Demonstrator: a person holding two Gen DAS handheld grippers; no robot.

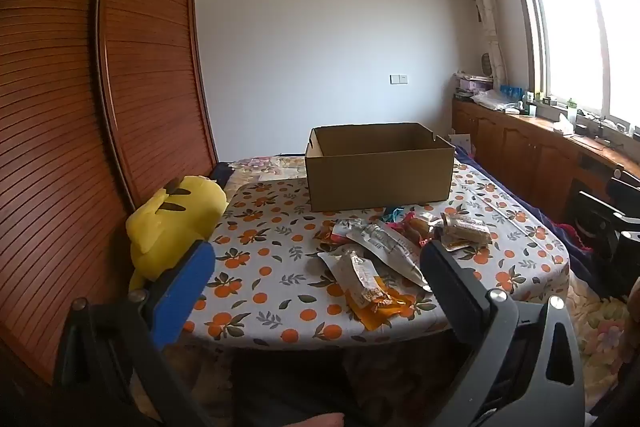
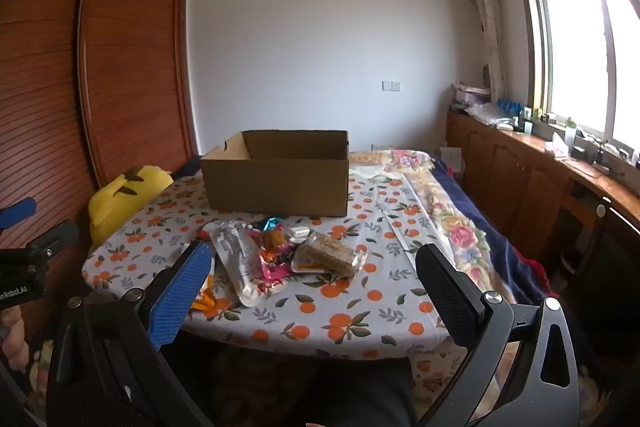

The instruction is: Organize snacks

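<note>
The snacks [image 1: 384, 259] lie in a loose pile on the table [image 1: 272, 259], which is covered with an orange-print cloth, toward its near edge. A long white pouch [image 2: 240, 263] lies at the pile's left, a clear pack of brown bars [image 2: 328, 255] at its right, with pink and orange wrappers between them. Just behind the pile stands an open cardboard box [image 1: 380, 171], its top facing up. A yellow plush toy [image 1: 172, 227] sits at the table's left edge, beside the wooden wardrobe [image 1: 80, 107]. The left gripper [image 1: 316, 267] hangs above the near edge, jaws spread wide, holding nothing. The right gripper [image 2: 314, 267] is likewise spread wide and empty.
</note>
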